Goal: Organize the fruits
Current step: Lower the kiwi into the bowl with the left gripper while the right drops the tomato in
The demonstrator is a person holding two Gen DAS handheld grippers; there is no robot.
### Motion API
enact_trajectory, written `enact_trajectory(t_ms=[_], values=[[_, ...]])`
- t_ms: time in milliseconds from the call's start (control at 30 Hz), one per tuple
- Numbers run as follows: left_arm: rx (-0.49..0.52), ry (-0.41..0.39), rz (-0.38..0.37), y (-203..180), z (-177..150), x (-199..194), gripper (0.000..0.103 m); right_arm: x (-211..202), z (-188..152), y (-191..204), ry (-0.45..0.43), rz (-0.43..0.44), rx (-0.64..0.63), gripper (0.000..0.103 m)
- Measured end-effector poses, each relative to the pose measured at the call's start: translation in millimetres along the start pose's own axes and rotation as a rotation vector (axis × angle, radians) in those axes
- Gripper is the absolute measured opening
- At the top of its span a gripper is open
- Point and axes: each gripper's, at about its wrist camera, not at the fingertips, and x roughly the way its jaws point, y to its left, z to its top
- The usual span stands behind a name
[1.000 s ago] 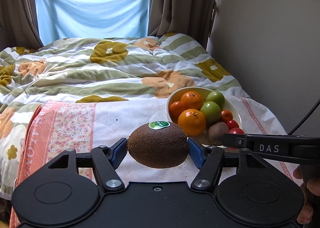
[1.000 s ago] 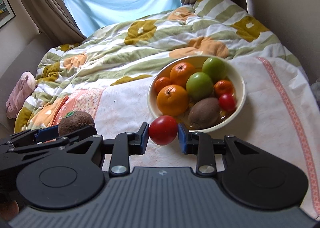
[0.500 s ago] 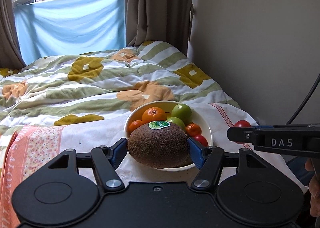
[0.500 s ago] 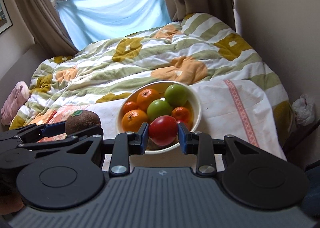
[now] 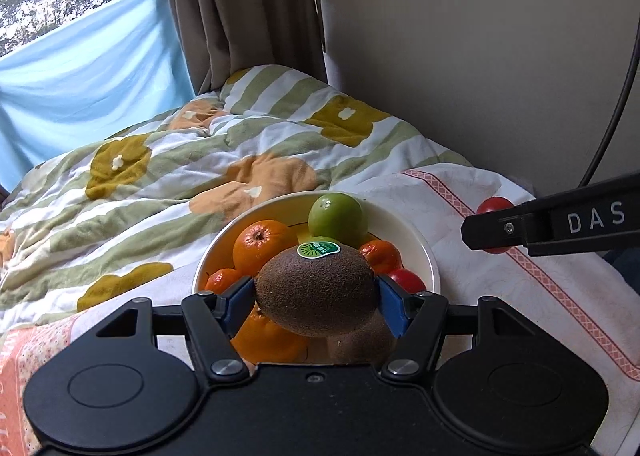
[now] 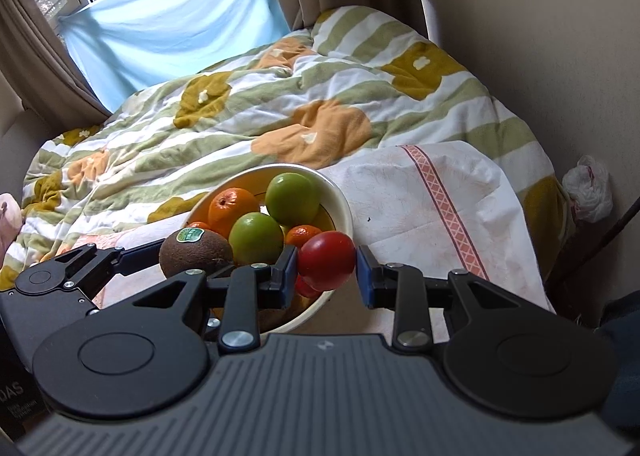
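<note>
Left gripper [image 5: 316, 302] clamps kiwi [image 5: 316, 292]; right gripper [image 6: 326, 270] apparently pinches tomato [image 6: 326, 260] over bowl [image 6: 340, 199].

Left gripper [image 5: 316, 302]: clamping a brown kiwi [image 5: 316, 292] between both blue pads [image 5: 390, 308], holding it raised over the bowl [image 5: 428, 256].
Left gripper, from the right wrist view [image 6: 176, 254]: reaching in from the left, lying level, kiwi [image 6: 195, 252] at its tip.
Right gripper [image 6: 326, 272]: pinching a red tomato [image 6: 326, 260], left pad pressing it, right pad just beside it or touching, hard to tell.
Right gripper, from the left wrist view [image 5: 494, 225]: extending in from the right edge, tomato [image 5: 493, 207] showing behind its tip.
</note>
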Motion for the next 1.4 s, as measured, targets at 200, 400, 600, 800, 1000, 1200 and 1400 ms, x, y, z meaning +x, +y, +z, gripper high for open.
enact_trajectory(t_ms=[200, 400, 600, 800, 1000, 1200, 1400], values=[[0.071, 0.002, 0.035, -7, -7, 16, 0.094, 18, 4, 2, 0.021, -0.007, 0.012, 0.046], [0.078, 0.023, 0.038, -3, -11, 19, 0.095, 26, 7, 6, 0.030, -0.001, 0.011, 0.046], [0.029, 0.025, 0.024, 9, -9, 4, 0.099, 29, 14, 11, 0.025, 0.008, -0.008, 0.046], [-0.028, 0.016, 0.018, 25, -6, -16, 0.099, 34, 26, 18, 0.016, 0.022, -0.042, 0.046], [-0.130, 0.003, 0.030, 47, -1, -34, 0.099, 49, 37, 25, 0.029, 0.017, -0.116, 0.046], [-0.178, -0.005, 0.067, 65, -3, -43, 0.099, 73, 39, 28, 0.058, 0.003, -0.166, 0.046], [-0.199, 0.007, 0.087, 76, -9, -44, 0.099, 91, 35, 26, 0.075, -0.013, -0.176, 0.046]])
